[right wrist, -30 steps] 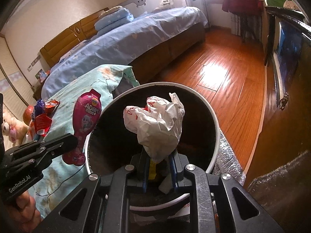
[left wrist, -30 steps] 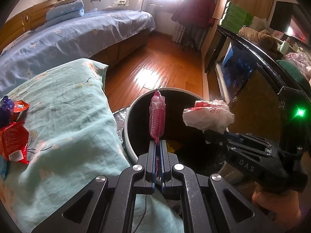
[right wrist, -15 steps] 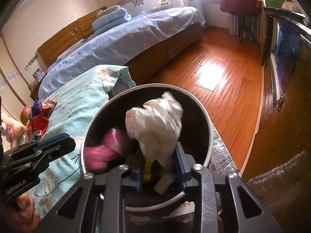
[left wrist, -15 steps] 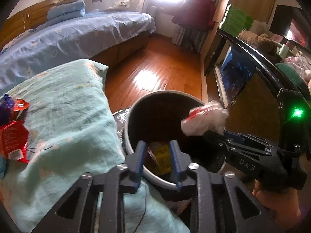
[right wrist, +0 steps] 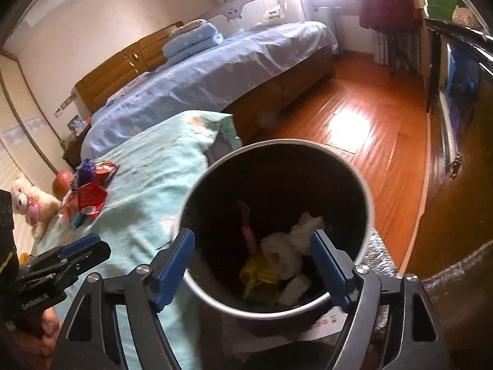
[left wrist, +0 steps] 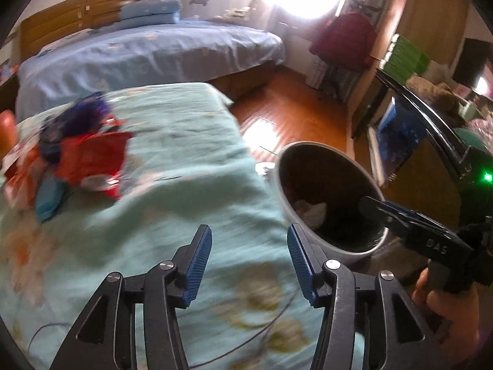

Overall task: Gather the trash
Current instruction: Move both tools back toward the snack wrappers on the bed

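A round bin (right wrist: pixel 368 203) with a pale rim and dark inside stands beside the teal bedspread (left wrist: pixel 185 160). Inside lie a crumpled white bag (right wrist: pixel 286 252), a pink wrapper (right wrist: pixel 246 231) and yellow scrap (right wrist: pixel 255 274). My right gripper (right wrist: pixel 252 265) hangs over the bin's mouth, jaws opening and empty. My left gripper (left wrist: pixel 249 259) hovers over the bedspread left of the bin (left wrist: pixel 283 203), jaws opening with nothing between them. A pile of red and purple wrappers (left wrist: pixel 89 154) lies on the bedspread at the left, also seen as wrappers (right wrist: pixel 89 194) in the right wrist view.
A blue-covered bed (right wrist: pixel 215 71) lies beyond, with wooden floor (right wrist: pixel 354 129) to the right. A dark glass cabinet (left wrist: pixel 400 129) stands right of the bin. A plush toy (right wrist: pixel 27 200) sits at the far left. A person's hand (left wrist: pixel 446 302) holds the right gripper.
Both grippers let go: the pink wrapper and the white bag dropped into the bin. The left gripper swung left from over the bin to over the bedspread. Both jaws widened.
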Motion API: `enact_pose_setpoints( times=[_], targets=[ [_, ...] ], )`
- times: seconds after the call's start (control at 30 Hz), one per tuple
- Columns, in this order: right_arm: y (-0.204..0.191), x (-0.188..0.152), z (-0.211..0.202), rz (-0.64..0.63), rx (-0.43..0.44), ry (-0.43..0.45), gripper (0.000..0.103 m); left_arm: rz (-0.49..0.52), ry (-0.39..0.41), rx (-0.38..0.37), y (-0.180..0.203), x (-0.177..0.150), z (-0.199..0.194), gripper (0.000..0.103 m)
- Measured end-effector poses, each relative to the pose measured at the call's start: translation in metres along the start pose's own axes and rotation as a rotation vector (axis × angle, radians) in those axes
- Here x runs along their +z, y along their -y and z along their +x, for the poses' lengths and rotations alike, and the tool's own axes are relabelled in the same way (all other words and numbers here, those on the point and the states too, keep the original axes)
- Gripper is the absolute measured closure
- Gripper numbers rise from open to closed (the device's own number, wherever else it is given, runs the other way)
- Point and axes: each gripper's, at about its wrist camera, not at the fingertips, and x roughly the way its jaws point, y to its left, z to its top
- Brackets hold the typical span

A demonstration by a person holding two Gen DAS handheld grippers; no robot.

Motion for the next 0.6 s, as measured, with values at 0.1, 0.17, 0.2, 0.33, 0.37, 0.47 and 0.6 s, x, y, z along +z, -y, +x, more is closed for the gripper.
enact_pose_setpoints(
  times=[0.1,0.17,0.2,0.33,0.37,0.47,0.6],
  targets=[
    [-0.014,-0.003,-0.001,-0.005,0.025,0.005,0.018,-0.020,0.022,0.035,-0.010,-0.009,-0.019,0.050],
    [-0.024,-0.005,-0.002,-0.012,0.042,0.009,0.017,-0.034,0.036,0.057,-0.019,-0.014,-0.030,0.048],
    [-0.031,-0.006,-0.002,-0.016,0.057,0.010,0.016,-0.041,0.042,0.066,-0.024,-0.017,-0.035,0.046],
    [-0.053,-0.010,-0.003,-0.038,0.093,0.014,0.013,-0.075,0.061,0.102,-0.041,-0.027,-0.055,0.045],
    [-0.059,-0.011,-0.002,-0.046,0.102,0.014,0.013,-0.085,0.065,0.111,-0.046,-0.032,-0.061,0.044],
    [-0.078,-0.015,0.000,-0.071,0.134,0.010,0.013,-0.114,0.068,0.133,-0.058,-0.041,-0.074,0.043],
    [-0.103,-0.019,0.009,-0.110,0.171,-0.004,0.013,-0.151,0.071,0.164,-0.074,-0.052,-0.089,0.043]
  ],
)
